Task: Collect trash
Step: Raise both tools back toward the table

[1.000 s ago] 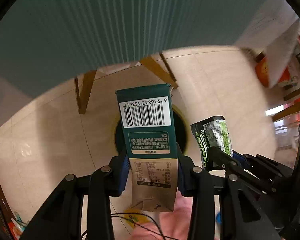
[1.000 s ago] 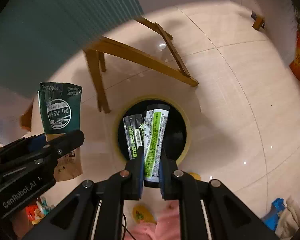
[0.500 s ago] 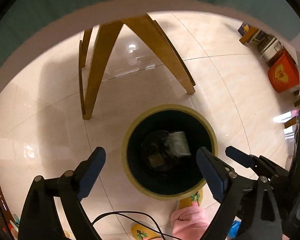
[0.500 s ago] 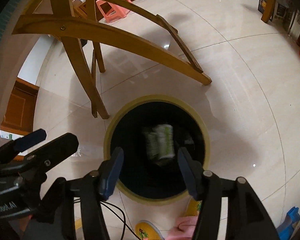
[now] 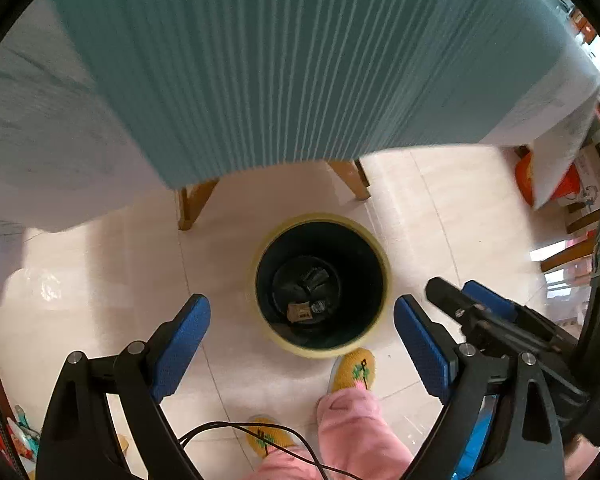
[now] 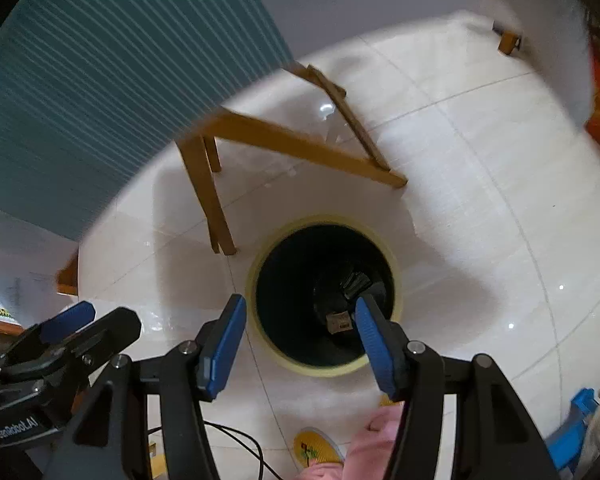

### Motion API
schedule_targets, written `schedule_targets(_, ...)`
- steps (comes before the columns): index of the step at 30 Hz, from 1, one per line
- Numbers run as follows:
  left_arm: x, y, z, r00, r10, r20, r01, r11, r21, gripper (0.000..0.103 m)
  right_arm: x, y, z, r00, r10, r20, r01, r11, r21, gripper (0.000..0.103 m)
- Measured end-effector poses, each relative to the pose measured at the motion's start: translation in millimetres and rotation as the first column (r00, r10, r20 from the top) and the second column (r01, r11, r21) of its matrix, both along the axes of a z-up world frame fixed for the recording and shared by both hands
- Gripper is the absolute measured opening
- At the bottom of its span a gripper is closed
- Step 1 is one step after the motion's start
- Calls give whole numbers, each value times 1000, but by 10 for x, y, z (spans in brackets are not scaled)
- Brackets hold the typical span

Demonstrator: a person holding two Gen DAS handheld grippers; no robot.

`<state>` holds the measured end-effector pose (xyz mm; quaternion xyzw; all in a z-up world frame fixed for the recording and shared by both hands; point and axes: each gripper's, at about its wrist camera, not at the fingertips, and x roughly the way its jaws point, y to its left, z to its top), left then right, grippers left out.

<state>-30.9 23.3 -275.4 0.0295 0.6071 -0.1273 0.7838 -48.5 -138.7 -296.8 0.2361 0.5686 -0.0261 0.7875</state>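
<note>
Your left tool [image 5: 302, 334] hangs over the bin [image 5: 320, 286] with its blue pads spread wide and nothing between them; a second ago those pads clamped a green-and-brown carton, and the jaws have just been opening. That carton [image 5: 299, 312] now lies at the bottom of the bin, brown end up. Your right tool [image 6: 300, 330] tells the same story: it held a green-and-white wrapper upright a second ago, its jaws have just been opening, and now they stand apart and bare above the bin's mouth. The wrapper [image 6: 356, 282] looks to be the dark crumpled shape on the bin's floor, though it is too dim down there to be sure.

So both drops look done, and this pair of items counts as collected. You are free to go back to the tabletop [image 5: 260, 60] for more, if any is left there; its top surface is not in view.

Count: two tools, both empty; one bin, standing on the tiled floor [image 6: 480, 160] just beside the tabletop's near edge; one carton and, as far as I can tell, one wrapper inside it; two yellow slippers [image 5: 354, 370] just beside the bin.
</note>
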Motion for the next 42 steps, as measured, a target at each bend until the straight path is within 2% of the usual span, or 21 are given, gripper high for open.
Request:
schedule_targets(7, -212, 168, 1038, 998, -25, 57, 25, 1000, 1, 92, -268, 38, 1117, 998, -25, 63, 27, 999, -43, 57)
schedule_targets(13, -334, 365, 1890, 990, -41, 137, 42, 999, -4, 92, -516, 161, 2008, 990, -39, 135, 48, 997, -68, 57)
schedule_targets(18, -446, 545, 2564, 978, -62, 201, 73, 996, -48, 92, -717, 297, 2606, 979, -15, 203, 38, 994, -107, 57)
schedule_targets(21, -490, 587, 2858, 972, -79, 222, 95, 994, -61, 92, -764, 382, 2843, 974, -3, 225, 32, 991, -128, 57)
schedule_targets(33, -344, 641, 3390, 957, -86, 277, 122, 986, -116, 92, -713, 563, 3421, 949, 22, 315, 37, 983, -180, 57)
schedule_targets(36, -223, 576, 3395, 958, -84, 273, 122, 985, -125, 92, -600, 525, 3493, 943, 26, 333, 43, 980, -196, 57)
schedule_targets(42, 149, 314, 3354, 954, -89, 286, 120, 989, -92, 92, -186, 317, 3530, 934, 61, 352, 28, 970, -241, 57)
